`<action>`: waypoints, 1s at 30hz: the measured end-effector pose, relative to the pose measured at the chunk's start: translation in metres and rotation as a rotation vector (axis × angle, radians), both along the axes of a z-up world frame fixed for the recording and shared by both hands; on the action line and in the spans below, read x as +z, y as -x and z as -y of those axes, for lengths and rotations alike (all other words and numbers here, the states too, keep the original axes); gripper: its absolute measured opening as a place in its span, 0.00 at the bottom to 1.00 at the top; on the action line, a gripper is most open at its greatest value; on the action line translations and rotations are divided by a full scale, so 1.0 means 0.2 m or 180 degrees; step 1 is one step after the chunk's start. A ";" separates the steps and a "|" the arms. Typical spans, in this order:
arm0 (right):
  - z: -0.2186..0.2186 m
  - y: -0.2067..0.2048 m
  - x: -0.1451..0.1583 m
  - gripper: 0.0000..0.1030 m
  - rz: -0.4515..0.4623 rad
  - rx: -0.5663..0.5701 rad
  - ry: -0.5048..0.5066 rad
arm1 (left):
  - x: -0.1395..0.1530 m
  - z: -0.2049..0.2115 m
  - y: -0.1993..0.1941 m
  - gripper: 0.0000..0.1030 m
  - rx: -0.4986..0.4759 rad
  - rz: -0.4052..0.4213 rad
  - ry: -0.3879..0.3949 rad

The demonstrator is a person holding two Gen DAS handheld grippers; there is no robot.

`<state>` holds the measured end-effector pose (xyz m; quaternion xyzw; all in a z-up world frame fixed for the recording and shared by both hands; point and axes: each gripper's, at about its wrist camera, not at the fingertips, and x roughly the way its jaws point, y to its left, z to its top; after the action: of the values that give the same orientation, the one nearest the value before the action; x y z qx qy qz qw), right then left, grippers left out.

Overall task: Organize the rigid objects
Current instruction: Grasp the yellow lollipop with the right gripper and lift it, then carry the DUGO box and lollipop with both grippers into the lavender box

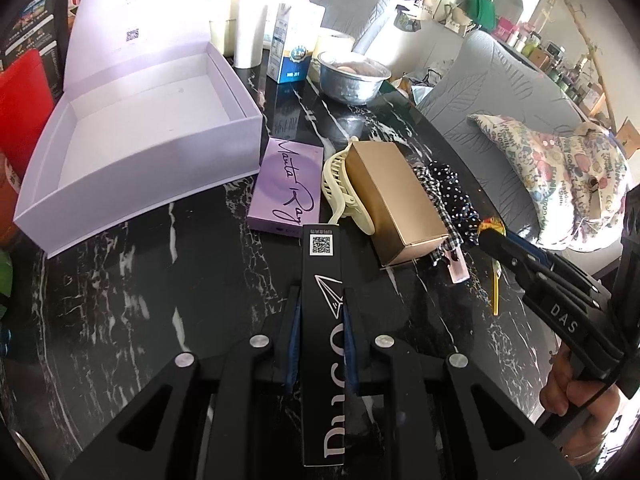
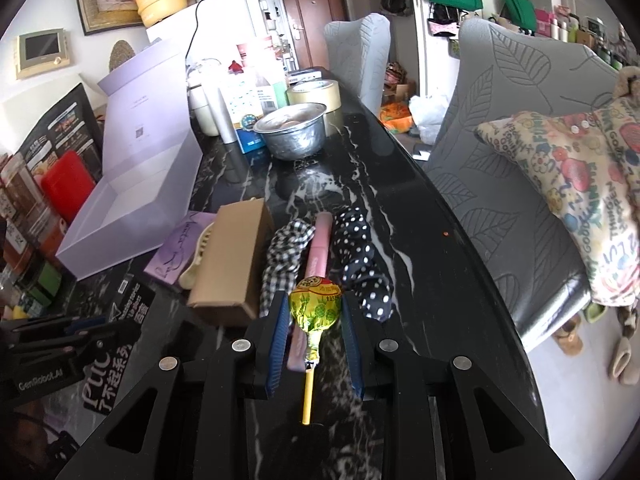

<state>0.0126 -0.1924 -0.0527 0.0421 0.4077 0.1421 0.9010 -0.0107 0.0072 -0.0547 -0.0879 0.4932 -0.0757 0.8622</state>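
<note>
The left gripper (image 1: 320, 320) is clamped on a long black carton (image 1: 322, 344) printed with a QR code and a paper-plane logo, its blue-padded fingers (image 1: 294, 344) pressed to both long sides, the carton held above the black marble table (image 1: 160, 300). The right gripper (image 2: 315, 320) is closed on a lollipop (image 2: 316, 308) in a yellow wrapper — the wrapped head sits between the fingers, the yellow stick pointing back toward the camera.

Just beyond the lollipop, a pink tube (image 2: 320, 248) lies between a black-and-white gingham scrunchie (image 2: 286, 256) and a navy polka-dot scrunchie (image 2: 360, 264), all on the table. To their left stands a gold cardboard box (image 1: 394, 200), with a cream claw hair clip (image 1: 340, 188) leaning against its side. Beside the clip lies a purple box (image 1: 288, 188) with handwritten script on its lid, just beside the wall of a large open white gift box (image 1: 140, 184) whose lid stands raised behind it.

Farther back on the table — a metal bowl (image 1: 352, 76) holding what look like eggs, a blue-and-white milk carton (image 1: 290, 40), a white tube (image 1: 248, 32) standing upright and a roll of tape (image 2: 314, 92). Grey leaf-pattern chairs (image 2: 500, 140) line the table's right edge, a printed cushion (image 1: 552, 176) resting on the nearest one.
</note>
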 end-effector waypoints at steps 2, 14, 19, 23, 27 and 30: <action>-0.01 0.04 0.01 0.25 0.0010 0.0011 -0.0005 | 0.01 -0.01 0.03 0.18 0.0012 0.0051 -0.0015; -0.15 0.25 0.07 0.25 0.0097 0.0226 -0.0049 | 0.09 -0.16 0.21 0.18 0.0195 0.0243 -0.0035; -0.25 0.32 0.08 0.25 0.0139 0.0409 -0.0105 | 0.13 -0.25 0.27 0.18 0.0322 0.0314 0.0050; -0.35 0.38 0.10 0.25 0.0181 0.0546 -0.0100 | 0.15 -0.29 0.31 0.18 0.0375 0.0397 -0.0019; -0.44 0.41 0.11 0.25 0.0230 0.0677 -0.0103 | 0.16 -0.36 0.32 0.18 0.0478 0.0428 -0.0084; -0.50 0.42 0.10 0.25 0.0217 0.0789 -0.0131 | 0.17 -0.40 0.32 0.18 0.0552 0.0456 -0.0092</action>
<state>-0.0718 -0.0926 -0.0320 0.0050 0.3760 0.2620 0.8888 -0.0753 0.0876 -0.0207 -0.1121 0.4219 0.0003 0.8997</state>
